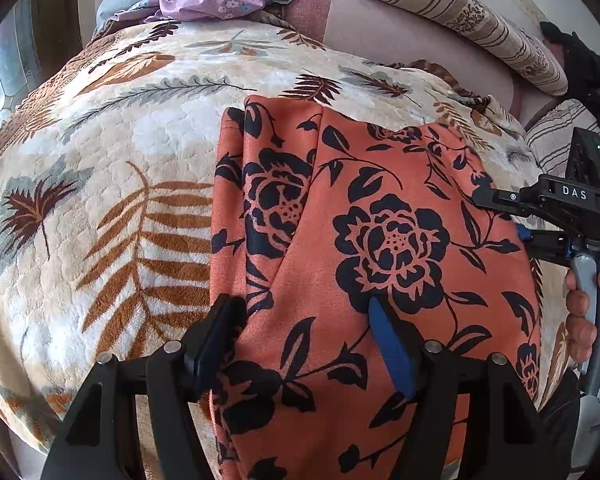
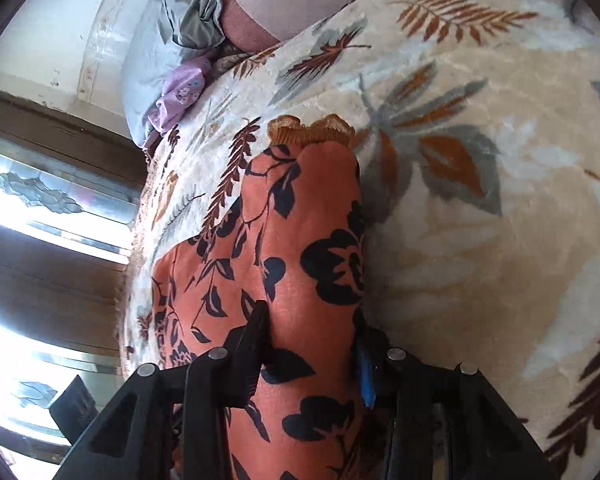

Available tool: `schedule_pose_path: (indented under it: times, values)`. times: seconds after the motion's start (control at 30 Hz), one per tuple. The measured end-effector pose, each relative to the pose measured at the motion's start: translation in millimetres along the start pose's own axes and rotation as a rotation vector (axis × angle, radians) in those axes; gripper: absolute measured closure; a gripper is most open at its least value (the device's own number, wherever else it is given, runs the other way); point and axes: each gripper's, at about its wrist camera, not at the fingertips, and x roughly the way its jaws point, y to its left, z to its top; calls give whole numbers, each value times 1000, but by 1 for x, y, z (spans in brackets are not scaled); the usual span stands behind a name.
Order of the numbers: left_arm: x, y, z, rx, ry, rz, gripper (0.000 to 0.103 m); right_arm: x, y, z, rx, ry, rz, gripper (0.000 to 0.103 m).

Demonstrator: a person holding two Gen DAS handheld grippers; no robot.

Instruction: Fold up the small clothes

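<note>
Orange garment (image 1: 380, 240) with black roses, creased, spread on leaf-print blanket (image 1: 100, 200), left gripper (image 1: 304, 320) parted astride its fabric, right gripper (image 2: 312, 340) at three o'clock, a raised fold pinched between its jaws

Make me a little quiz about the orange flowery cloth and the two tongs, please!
1. True or false: the orange flowery cloth lies on a leaf-patterned blanket.
2. What colour is the crumpled cloth at the blanket's far end? A green, B purple, C red.
3. Fill in: the flowers printed on the orange cloth are ____.

Key:
1. True.
2. B.
3. Black. Also, the left tongs stand open over the cloth, and the right tongs have cloth between their jaws.
</note>
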Motion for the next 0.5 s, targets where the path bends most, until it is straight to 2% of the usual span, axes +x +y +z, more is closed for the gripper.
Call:
schedule_pose_path:
  times: [0.03, 0.07, 0.13, 0.2, 0.23, 0.27, 0.3, 0.33, 0.4, 0.43, 0.5]
  values:
    - [-9, 3, 1, -22, -9, -23, 33, -7, 2, -3, -5, -13, -7, 29]
    - [-23, 10, 0, -62, -37, -63, 33, -16, 7, -5, -28, -46, -10, 24]
    - [-47, 26, -7, -145, -81, -183, 33, -38, 21, -14, -97, -105, -18, 24]
    - [-51, 41, -18, -207, -51, -250, 36, -53, 33, -24, -133, -132, 31, 23]
    - [-42, 48, -25, -234, -4, -260, 56, -54, 42, -29, -145, -129, 59, 22]
    - [-27, 55, -34, -262, 68, -247, 89, -52, 52, -34, -165, -113, 86, 22]
    - [-14, 63, -44, -301, 116, -261, 91, -49, 60, -41, -191, -92, 109, 22]
    - [-13, 71, -49, -353, 101, -315, 91, -42, 67, -45, -214, -60, 128, 22]
    - [-24, 72, -46, -367, 91, -326, 90, -27, 73, -57, -236, 7, 114, 21]
    - [-29, 67, -40, -334, 91, -309, 85, -22, 74, -61, -240, 25, 108, 21]
    - [-39, 57, -25, -262, 72, -287, 63, -15, 75, -66, -250, 36, 110, 21]
